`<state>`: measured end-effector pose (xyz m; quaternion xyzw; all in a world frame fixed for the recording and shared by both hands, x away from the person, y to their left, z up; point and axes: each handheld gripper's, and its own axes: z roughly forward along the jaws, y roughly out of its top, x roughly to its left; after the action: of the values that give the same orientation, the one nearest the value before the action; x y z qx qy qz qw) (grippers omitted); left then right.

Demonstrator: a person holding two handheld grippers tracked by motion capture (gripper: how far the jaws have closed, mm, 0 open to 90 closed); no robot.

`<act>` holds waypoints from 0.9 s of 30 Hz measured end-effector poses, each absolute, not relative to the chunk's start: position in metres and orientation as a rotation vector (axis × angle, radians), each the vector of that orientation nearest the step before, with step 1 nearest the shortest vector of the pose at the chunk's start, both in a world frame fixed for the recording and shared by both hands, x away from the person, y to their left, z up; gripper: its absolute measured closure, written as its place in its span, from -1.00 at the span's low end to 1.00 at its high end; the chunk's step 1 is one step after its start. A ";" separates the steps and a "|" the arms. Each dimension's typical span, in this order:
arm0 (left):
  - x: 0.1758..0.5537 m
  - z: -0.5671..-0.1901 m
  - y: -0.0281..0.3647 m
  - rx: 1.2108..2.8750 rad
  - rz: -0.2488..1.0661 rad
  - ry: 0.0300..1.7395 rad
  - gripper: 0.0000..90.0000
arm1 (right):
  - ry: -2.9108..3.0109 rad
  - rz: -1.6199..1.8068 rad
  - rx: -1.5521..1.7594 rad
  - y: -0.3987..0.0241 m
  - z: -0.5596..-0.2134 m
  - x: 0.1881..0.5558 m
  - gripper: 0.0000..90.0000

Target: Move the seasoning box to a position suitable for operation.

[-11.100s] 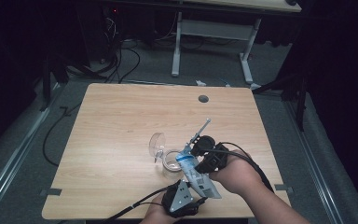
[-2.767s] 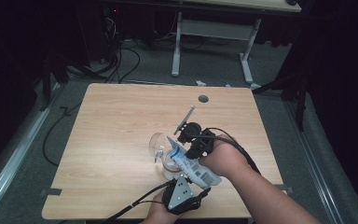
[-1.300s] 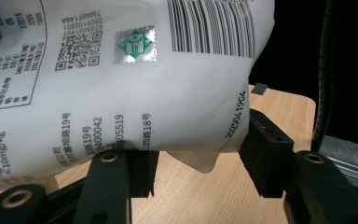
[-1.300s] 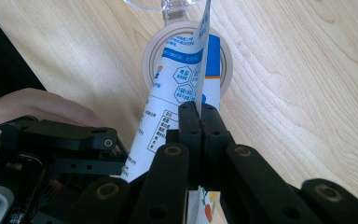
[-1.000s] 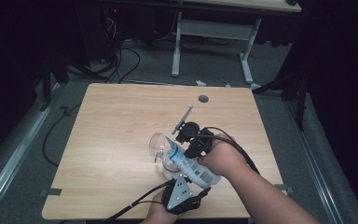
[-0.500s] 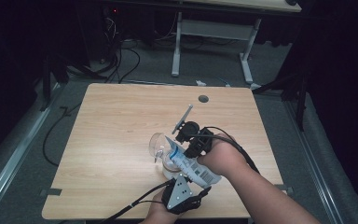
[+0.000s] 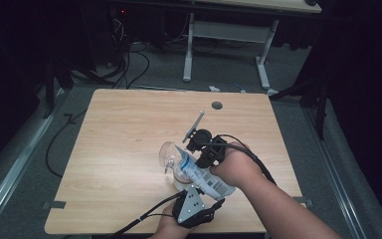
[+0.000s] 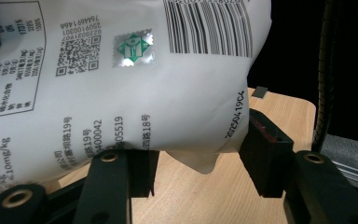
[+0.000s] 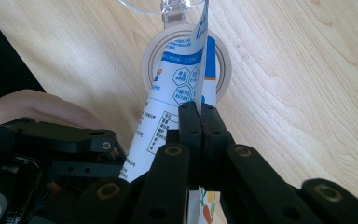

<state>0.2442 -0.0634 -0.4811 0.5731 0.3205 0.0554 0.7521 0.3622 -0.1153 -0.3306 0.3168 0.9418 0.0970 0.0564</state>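
A white pouch with blue print and a barcode hangs tilted, its top corner dipping into the round mouth of a jar on the table. The jar's clear hinged lid is flipped back. My right gripper is shut on the pouch's edge just above the jar; in the high view this right gripper sits right of the lid. My left gripper rests low behind the jar, jaws apart, with the pouch's lower end sagging over them and bare wood between them. In the high view the left gripper is near the table's front edge.
The wooden table has a round cable hole near its far edge. Cables trail from both grippers off the front. Another desk's legs and floor cables stand beyond the table.
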 end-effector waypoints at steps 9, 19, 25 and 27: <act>0.244 -0.481 -0.064 1.250 0.122 0.696 0.13 | 2.856 0.297 0.952 -0.116 -0.330 0.362 1.00; 0.244 -0.480 -0.063 1.246 0.125 0.695 0.13 | 2.851 0.297 0.949 -0.115 -0.328 0.361 1.00; 0.244 -0.480 -0.063 1.245 0.125 0.695 0.13 | 2.852 0.289 0.948 -0.115 -0.328 0.361 1.00; 0.243 -0.480 -0.063 1.244 0.123 0.695 0.13 | 2.852 0.285 0.948 -0.115 -0.328 0.360 1.00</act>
<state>0.2435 -0.0634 -0.4804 0.5704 0.3186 0.0566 0.7549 0.3604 -0.1147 -0.3280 0.3134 0.9429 0.0941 0.0615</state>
